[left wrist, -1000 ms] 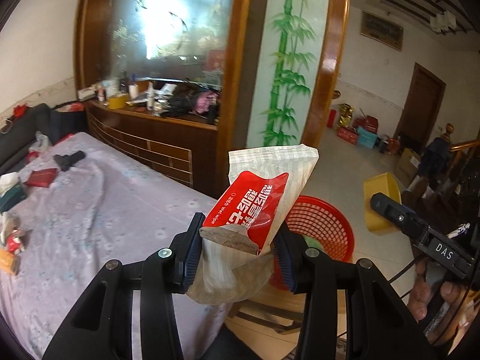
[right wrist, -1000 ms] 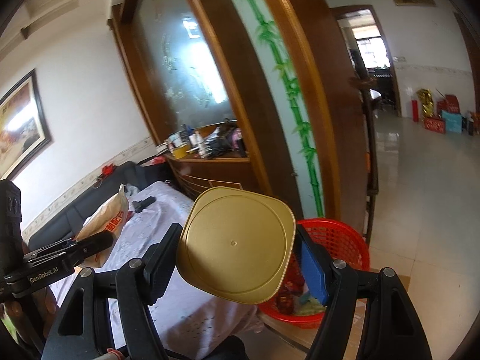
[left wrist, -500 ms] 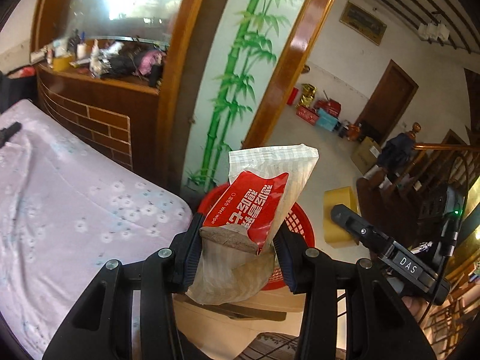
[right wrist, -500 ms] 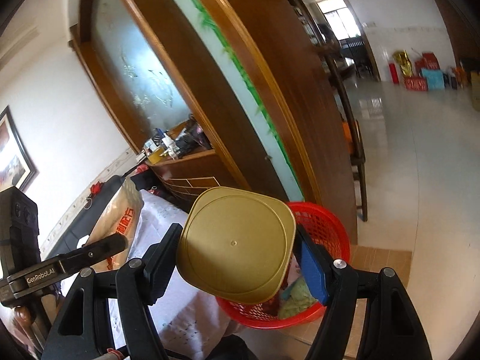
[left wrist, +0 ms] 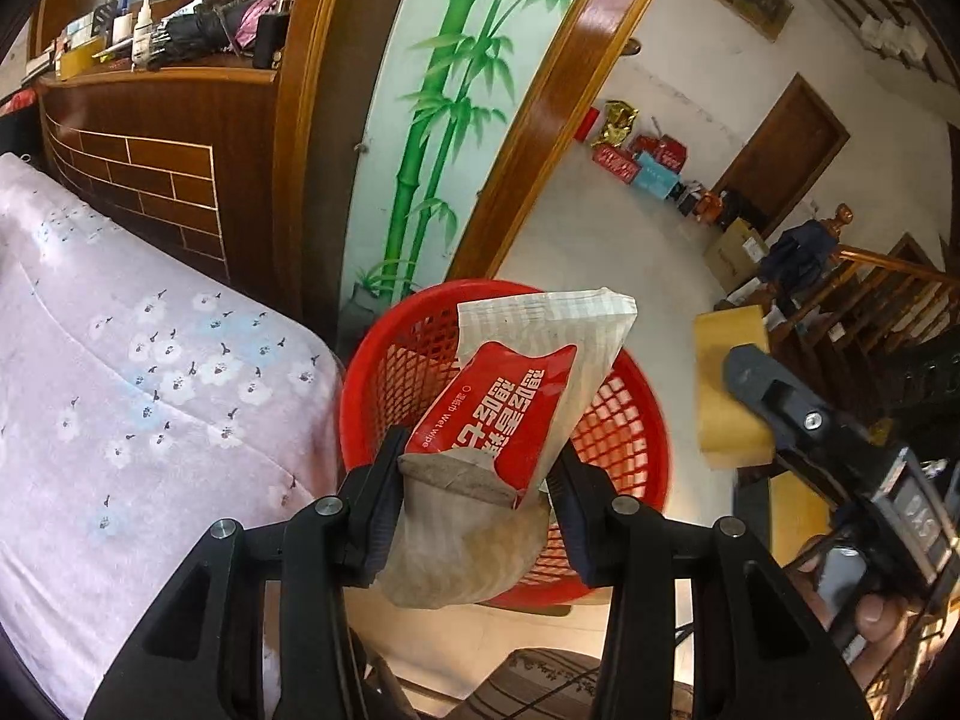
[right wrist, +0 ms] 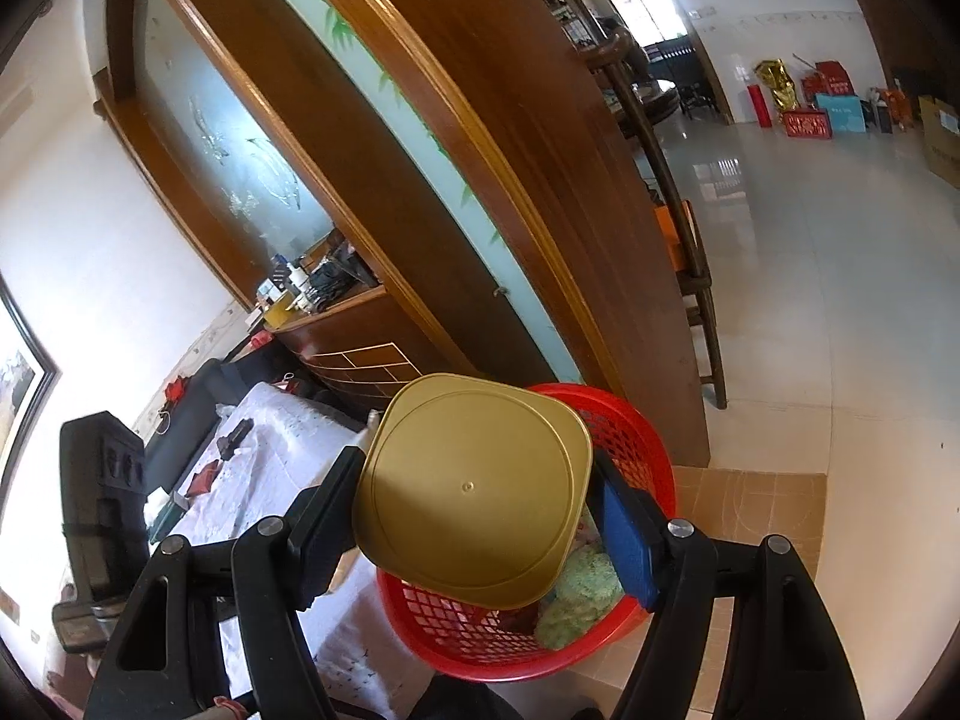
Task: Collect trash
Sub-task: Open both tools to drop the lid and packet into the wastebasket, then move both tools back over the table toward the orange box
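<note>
Gripping crinkled wipe packet [left wrist: 516, 414], gold lid [right wrist: 474, 489].

The basket [left wrist: 624, 420] stood open-topped at twelve o'clock from both grippers. The bed [left wrist: 120, 390] crowded its nine o'clock side, the wooden partition [right wrist: 540, 228] rose just behind it, and green wads [right wrist: 576, 594] already lay inside. Bare floor [right wrist: 840, 300] lay free toward three o'clock, apart from a chair [right wrist: 690, 276] beside the partition.

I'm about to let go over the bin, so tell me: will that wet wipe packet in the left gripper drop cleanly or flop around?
The wet wipe packet looks soft: it creases and bulges where the left gripper pinches it. It seems nearly empty, so probably light and slow to fall. It hangs over the red basket, so it should land inside.
</note>
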Demonstrator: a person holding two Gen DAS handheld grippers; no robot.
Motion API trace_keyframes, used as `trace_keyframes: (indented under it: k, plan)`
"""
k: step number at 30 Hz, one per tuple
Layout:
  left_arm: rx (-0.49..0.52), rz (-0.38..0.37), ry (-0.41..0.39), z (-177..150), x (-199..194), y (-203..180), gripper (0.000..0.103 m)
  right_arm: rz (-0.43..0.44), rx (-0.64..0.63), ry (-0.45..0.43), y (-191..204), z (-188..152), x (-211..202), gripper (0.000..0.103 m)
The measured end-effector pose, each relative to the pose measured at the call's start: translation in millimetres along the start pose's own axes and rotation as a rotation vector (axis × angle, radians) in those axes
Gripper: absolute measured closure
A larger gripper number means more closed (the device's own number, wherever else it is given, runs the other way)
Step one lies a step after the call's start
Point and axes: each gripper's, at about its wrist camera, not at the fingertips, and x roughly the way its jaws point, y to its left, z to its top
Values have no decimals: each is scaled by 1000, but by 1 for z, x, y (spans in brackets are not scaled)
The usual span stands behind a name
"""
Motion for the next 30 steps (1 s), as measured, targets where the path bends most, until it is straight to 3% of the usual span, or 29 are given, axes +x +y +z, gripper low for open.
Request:
trace_keyframes:
  k: [7, 10, 12, 19, 24, 30]
  plan:
    - [-2, -17, 41, 0, 20, 6, 56, -15, 12, 35, -6, 1, 18, 24]
    - [-19, -33, 36, -2, 18, 11, 43, -23, 37, 52, -10, 1, 24, 22]
    - [-17, -21, 5, -2, 10, 12, 30, -12, 44, 52, -10, 1, 22, 20]
    - [-24, -27, -84, -10, -54, 21, 30, 31, 28, 22, 11, 4, 7, 16]
    - [-47, 89, -212, -38, -131, 44, 23, 124, -66, 13, 60, -2, -6, 16]
    - [-170, 288, -320, -88, -223, 99, 22, 333, -207, 60, 150, -37, -4, 15]
